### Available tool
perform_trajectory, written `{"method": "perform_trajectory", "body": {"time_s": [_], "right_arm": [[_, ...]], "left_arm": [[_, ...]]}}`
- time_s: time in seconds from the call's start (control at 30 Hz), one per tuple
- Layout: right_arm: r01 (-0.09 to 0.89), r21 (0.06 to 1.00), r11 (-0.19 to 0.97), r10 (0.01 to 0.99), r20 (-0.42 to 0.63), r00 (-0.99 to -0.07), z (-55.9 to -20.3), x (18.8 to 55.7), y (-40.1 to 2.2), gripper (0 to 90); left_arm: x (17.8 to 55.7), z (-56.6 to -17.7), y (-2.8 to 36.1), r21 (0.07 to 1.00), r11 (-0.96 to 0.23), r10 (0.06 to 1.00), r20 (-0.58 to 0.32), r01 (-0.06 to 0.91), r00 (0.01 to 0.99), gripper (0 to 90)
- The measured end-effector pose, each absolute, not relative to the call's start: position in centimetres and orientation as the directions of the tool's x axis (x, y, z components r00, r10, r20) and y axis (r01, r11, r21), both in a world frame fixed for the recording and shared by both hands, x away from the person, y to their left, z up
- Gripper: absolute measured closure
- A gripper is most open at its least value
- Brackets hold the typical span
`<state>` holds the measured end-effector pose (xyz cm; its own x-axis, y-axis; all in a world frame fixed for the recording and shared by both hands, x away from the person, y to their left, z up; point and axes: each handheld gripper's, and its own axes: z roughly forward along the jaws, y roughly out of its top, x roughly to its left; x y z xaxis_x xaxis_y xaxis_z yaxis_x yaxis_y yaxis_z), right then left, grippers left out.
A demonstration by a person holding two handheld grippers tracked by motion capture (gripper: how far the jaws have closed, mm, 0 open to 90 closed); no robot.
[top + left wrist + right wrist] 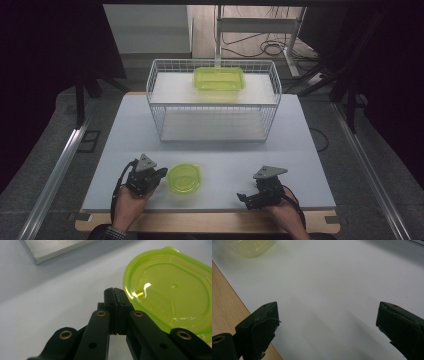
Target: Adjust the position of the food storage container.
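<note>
The right gripper is held low over the near right of the white table top with its jaws spread wide and nothing between them, so it is best kept parked where it is. To the left of it the left gripper is seen with its jaws pressed together at the near edge of the green oval lid, which lies flat on the near part of the table; whether the rim is actually pinched or the tips merely sit against it cannot be told from the left gripper view, though no plastic is seen between the pads. If the lid is to be taken up, the jaws should be opened, slid so one pad goes under the rim, then closed squarely before lifting. Farther back the green container rests on the top shelf of the white wire rack, where the lid would likely be carried and lowered level
</note>
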<state>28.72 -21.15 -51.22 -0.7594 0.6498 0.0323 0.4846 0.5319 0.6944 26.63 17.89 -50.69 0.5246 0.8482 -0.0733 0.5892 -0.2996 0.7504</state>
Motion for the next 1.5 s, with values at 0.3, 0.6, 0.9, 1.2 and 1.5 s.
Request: {"method": "perform_trajectory", "body": {"time_s": [0.3,0.6,0.9,1.2,1.5], "right_arm": [[0.484,0.697,0.528,0.652,0.031,-0.757,-51.2,28.7,-21.3,4.8],[0.484,0.695,0.531,0.651,0.03,-0.758,-51.2,28.7,-21.2,4.8],[0.488,0.695,0.529,0.653,0.034,-0.757,-51.3,28.8,-21.3,4.8],[0.501,0.689,0.524,0.659,0.044,-0.75,-51.3,29.0,-21.5,4.8],[0.504,0.702,0.502,0.667,0.056,-0.743,-51.2,29.3,-22.2,4.8]], "left_arm": [[25.5,-52.2,17.2,0.685,-0.377,0.801,-0.098,0.624,0.591,90.0],[26.3,-52.2,14.5,0.682,-0.411,0.756,-0.115,0.604,0.644,90.0],[26.7,-52.3,12.0,0.682,-0.445,0.709,-0.128,0.581,0.693,90.0],[26.9,-52.5,9.5,0.688,-0.457,0.666,-0.155,0.563,0.73,90.0],[26.6,-52.5,10.0,0.718,-0.432,0.686,-0.13,0.545,0.716,75.9]]}}
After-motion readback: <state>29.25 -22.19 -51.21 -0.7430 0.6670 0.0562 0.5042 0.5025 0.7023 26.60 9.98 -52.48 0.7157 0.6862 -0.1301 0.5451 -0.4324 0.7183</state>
